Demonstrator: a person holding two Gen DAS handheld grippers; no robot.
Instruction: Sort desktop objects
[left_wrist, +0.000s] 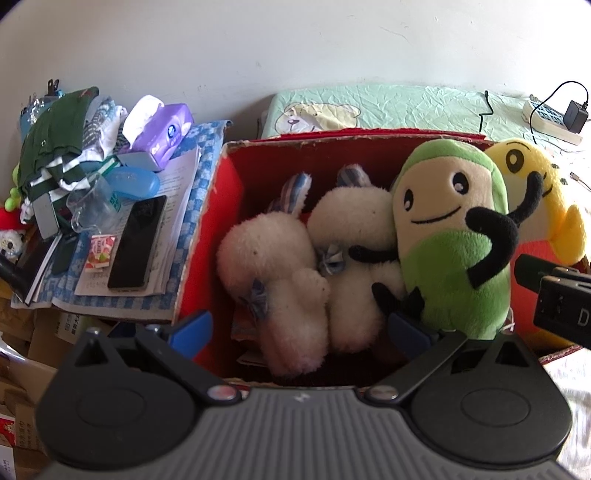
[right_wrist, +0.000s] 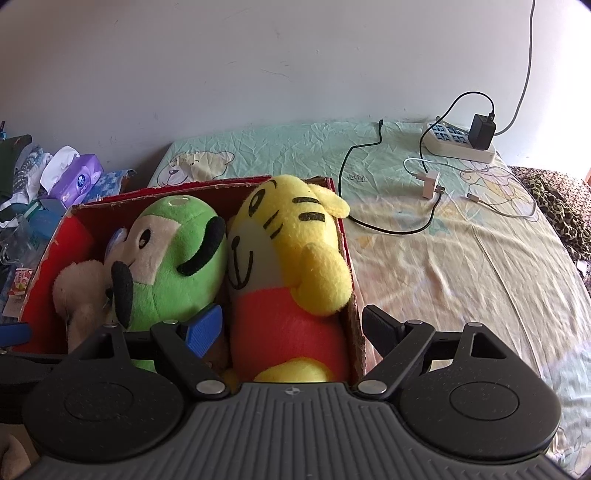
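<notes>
A red cardboard box (left_wrist: 207, 236) (right_wrist: 40, 273) sits on the bed and holds several plush toys. A white bunny plush (left_wrist: 280, 273) lies at its left, a green plush (left_wrist: 450, 229) (right_wrist: 173, 258) in the middle, and a yellow tiger plush (right_wrist: 291, 258) (left_wrist: 535, 192) at the right. My left gripper (left_wrist: 301, 332) is open above the box's near edge, its fingers on either side of the white bunny. My right gripper (right_wrist: 291, 328) is open around the yellow tiger's lower body. Its left finger (right_wrist: 205, 328) is inside the box and its right finger (right_wrist: 380, 328) is outside the box wall.
Left of the box, a checkered cloth carries papers, a black phone (left_wrist: 136, 243), a purple tissue pack (left_wrist: 162, 133) and piled clothes (left_wrist: 59, 140). On the green bedsheet (right_wrist: 443, 258) lie a power strip with a charger (right_wrist: 461, 142) and loose cables (right_wrist: 388, 229).
</notes>
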